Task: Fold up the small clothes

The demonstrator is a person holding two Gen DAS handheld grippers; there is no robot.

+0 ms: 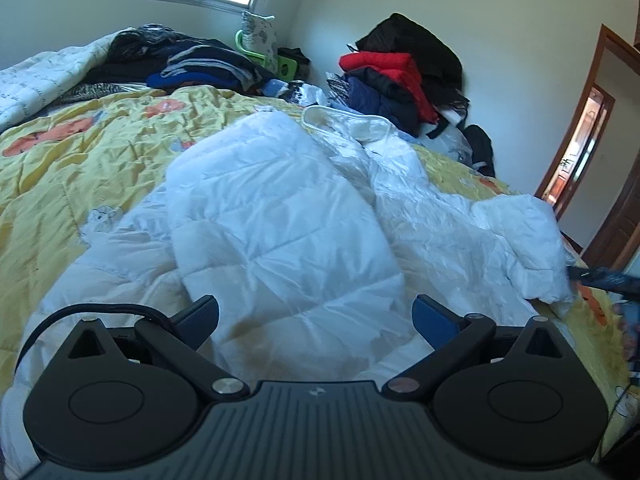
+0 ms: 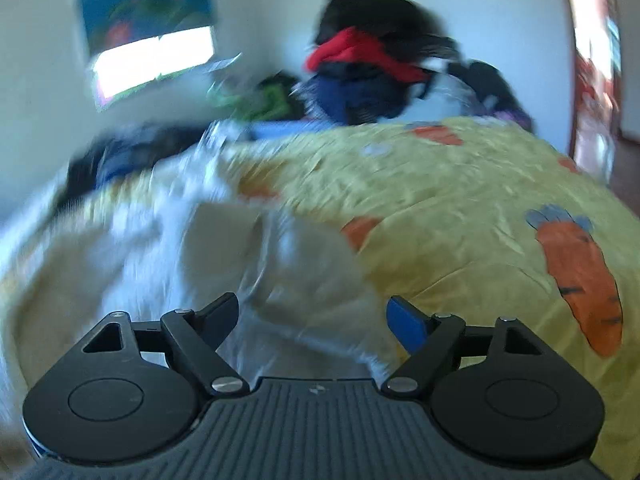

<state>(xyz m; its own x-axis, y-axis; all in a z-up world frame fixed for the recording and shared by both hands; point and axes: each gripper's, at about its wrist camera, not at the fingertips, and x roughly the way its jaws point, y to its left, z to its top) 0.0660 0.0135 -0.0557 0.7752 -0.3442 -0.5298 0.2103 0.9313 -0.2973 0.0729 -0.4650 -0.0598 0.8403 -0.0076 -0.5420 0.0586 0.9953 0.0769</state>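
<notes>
A white quilted puffer jacket (image 1: 280, 220) lies spread on the yellow carrot-print bedspread (image 1: 80, 160), its left side folded over the middle and its collar (image 1: 344, 120) at the far end. My left gripper (image 1: 316, 320) is open and empty just above the jacket's near hem. In the blurred right wrist view my right gripper (image 2: 312, 320) is open over the jacket's right edge (image 2: 304, 264), holding nothing. The bedspread (image 2: 460, 200) fills the right of that view.
A pile of dark folded clothes (image 1: 200, 64) sits at the bed's far left. A heap of red, navy and black coats (image 1: 404, 72) stands at the far right corner; it also shows in the right wrist view (image 2: 360, 76). A doorway (image 1: 580, 148) is at the right.
</notes>
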